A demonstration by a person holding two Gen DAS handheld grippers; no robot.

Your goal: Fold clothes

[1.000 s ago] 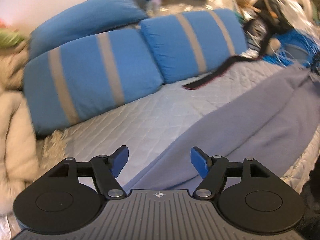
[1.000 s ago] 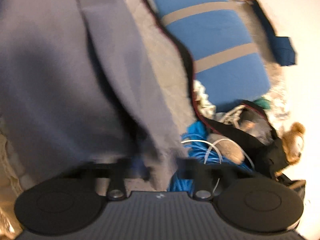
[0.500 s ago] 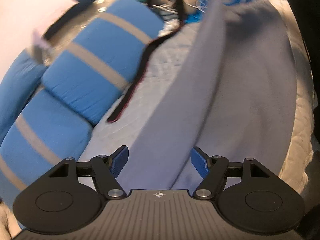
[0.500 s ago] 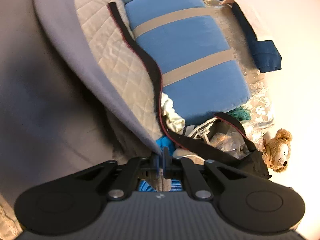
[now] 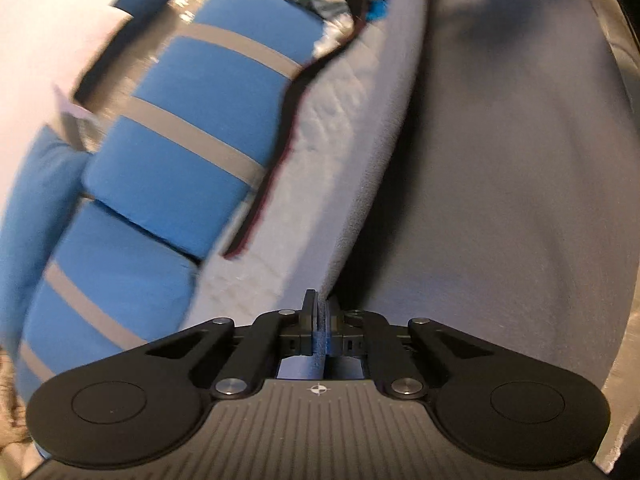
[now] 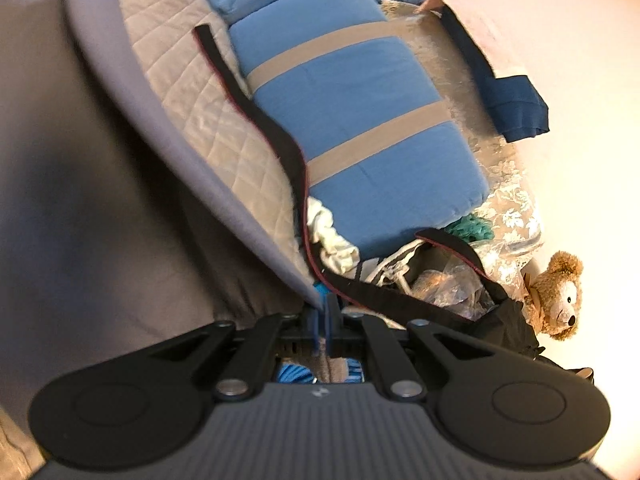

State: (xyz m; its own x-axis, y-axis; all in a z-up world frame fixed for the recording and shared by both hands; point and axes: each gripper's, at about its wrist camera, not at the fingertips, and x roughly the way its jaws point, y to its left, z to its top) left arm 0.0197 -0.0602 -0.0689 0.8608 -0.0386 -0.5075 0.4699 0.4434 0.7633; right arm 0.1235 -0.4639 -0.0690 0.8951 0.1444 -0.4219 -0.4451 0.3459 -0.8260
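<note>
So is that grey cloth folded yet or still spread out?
Partly folded: the grey cloth lies across the bed, with one edge lifted in a fold, pinched by the shut left claw and right claw.

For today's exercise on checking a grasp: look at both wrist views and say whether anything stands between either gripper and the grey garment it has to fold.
Nothing visible does. The left gripper is shut on an edge of the grey garment, and the right gripper is shut on another edge. The black strap lies beside it on the quilted bedspread, apart.
</note>
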